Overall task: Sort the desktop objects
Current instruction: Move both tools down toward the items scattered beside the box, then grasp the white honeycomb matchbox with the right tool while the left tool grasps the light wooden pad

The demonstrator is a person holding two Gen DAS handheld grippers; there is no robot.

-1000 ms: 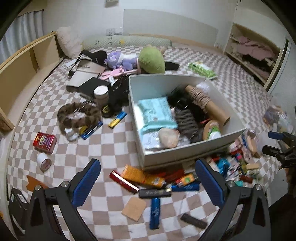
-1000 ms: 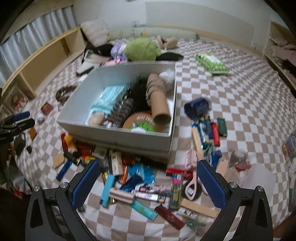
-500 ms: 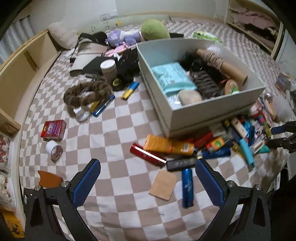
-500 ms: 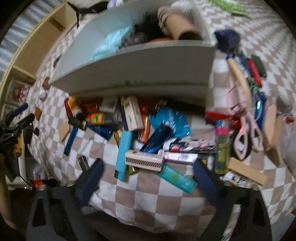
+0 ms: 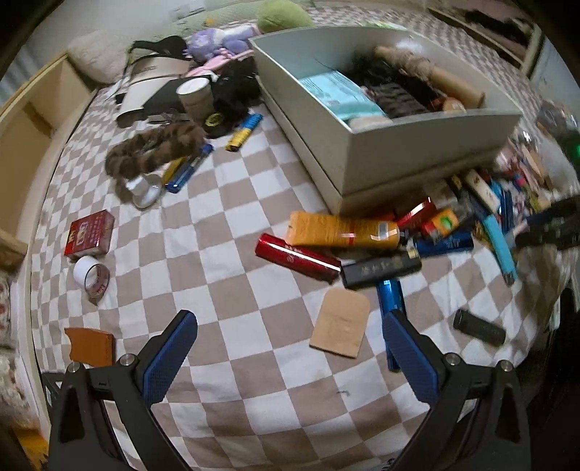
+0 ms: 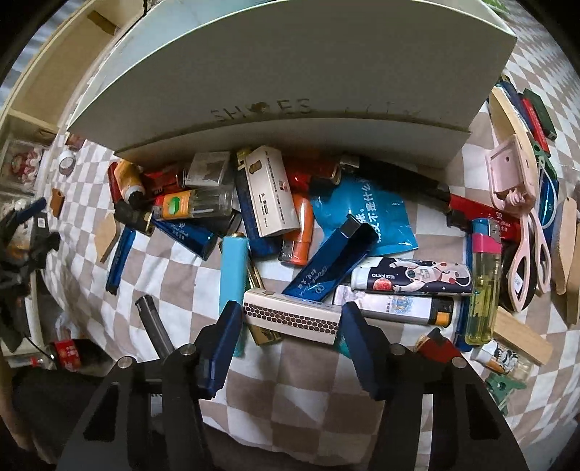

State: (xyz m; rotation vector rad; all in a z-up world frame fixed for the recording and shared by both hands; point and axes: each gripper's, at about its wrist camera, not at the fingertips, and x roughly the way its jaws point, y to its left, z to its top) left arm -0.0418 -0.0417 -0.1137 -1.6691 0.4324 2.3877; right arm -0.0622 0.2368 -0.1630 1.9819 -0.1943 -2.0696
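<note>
closing our right gripper on the matchbox just before the shoe box; pads not yet pressing. left gripper gapes empty. next, we judge: pinch, lift.

Beneath the left tool we see a brown-and-white checkered bed cover. Far ahead of it we make out a pale pillow, a purple plush toy and a green one. A wooden shelf stands off to its left.
</note>
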